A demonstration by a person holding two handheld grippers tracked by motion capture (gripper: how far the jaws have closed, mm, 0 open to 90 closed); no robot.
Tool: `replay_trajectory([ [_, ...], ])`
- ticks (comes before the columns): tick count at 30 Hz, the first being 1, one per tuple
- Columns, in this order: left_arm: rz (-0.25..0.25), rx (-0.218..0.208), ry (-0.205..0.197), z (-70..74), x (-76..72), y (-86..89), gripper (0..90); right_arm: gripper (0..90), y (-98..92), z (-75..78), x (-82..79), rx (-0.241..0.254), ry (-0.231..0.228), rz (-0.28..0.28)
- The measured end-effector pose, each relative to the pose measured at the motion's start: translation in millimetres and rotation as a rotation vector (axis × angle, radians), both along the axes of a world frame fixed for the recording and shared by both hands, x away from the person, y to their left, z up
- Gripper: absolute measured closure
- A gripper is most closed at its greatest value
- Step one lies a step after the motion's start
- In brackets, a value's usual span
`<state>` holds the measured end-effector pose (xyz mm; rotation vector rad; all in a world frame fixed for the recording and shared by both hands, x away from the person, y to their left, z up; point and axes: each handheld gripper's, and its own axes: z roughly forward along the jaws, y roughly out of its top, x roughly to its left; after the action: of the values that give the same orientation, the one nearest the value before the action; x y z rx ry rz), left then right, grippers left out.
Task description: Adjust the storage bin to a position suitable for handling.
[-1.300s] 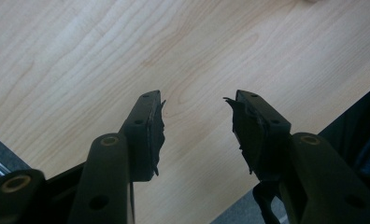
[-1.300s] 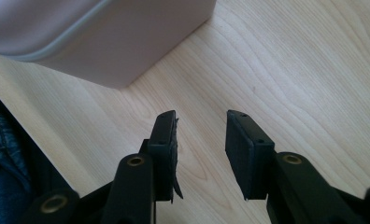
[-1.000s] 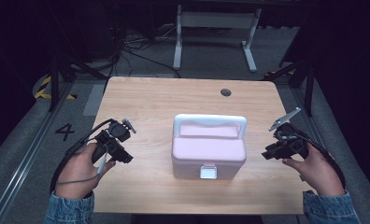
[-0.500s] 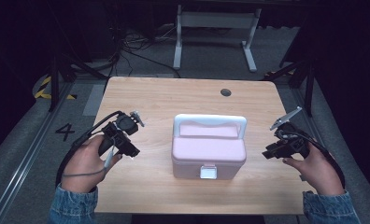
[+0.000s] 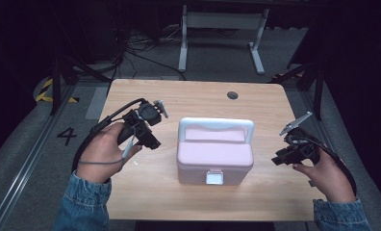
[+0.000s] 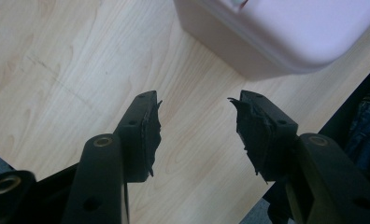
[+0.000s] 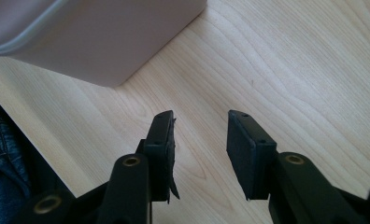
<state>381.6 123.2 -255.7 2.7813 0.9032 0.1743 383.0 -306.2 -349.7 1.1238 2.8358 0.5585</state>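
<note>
Wood table (image 5: 145, 202): 1 pink box (image 5: 215, 161), centre. Your 2 grippers, left (image 5: 152, 139) & right (image 5: 276, 160), both jaws apart, empty; right's just widened.

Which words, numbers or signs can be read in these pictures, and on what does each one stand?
"4": a dark numeral on the grey floor, left of the table.
The pink box bears no readable text; its front latch is plain.
Yellow-black stripes on the floor are a marking, not text.

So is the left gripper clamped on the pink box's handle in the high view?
No. The left gripper is off to the side of the pink box, apart from its white handle, with its jaws open on nothing.
</note>
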Motion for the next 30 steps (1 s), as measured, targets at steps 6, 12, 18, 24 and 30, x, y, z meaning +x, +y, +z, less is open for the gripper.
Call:
replay_trajectory([
  [6,-0.032,0.007,-0.022,14.5,8.1,-16.9,48.5,60.8,-4.9,0.0,-3.2,0.009,-0.002,-0.012],
  [12,-0.062,-0.004,-0.059,28.6,15.9,-34.2,44.8,60.1,-9.1,-1.3,-5.8,0.013,-0.004,-0.026],
  [18,-0.093,-0.011,-0.073,33.0,24.3,-51.1,41.4,59.6,-12.8,-1.8,-8.0,0.019,-0.01,-0.036],
  [24,-0.112,0.007,-0.082,34.5,29.5,-68.2,37.2,59.3,-16.2,-1.3,-9.2,0.022,-0.011,-0.044],
  [30,-0.144,0.012,-0.078,32.1,32.3,-85.4,36.3,58.9,-16.7,-1.2,-10.0,0.028,-0.012,-0.043],
])
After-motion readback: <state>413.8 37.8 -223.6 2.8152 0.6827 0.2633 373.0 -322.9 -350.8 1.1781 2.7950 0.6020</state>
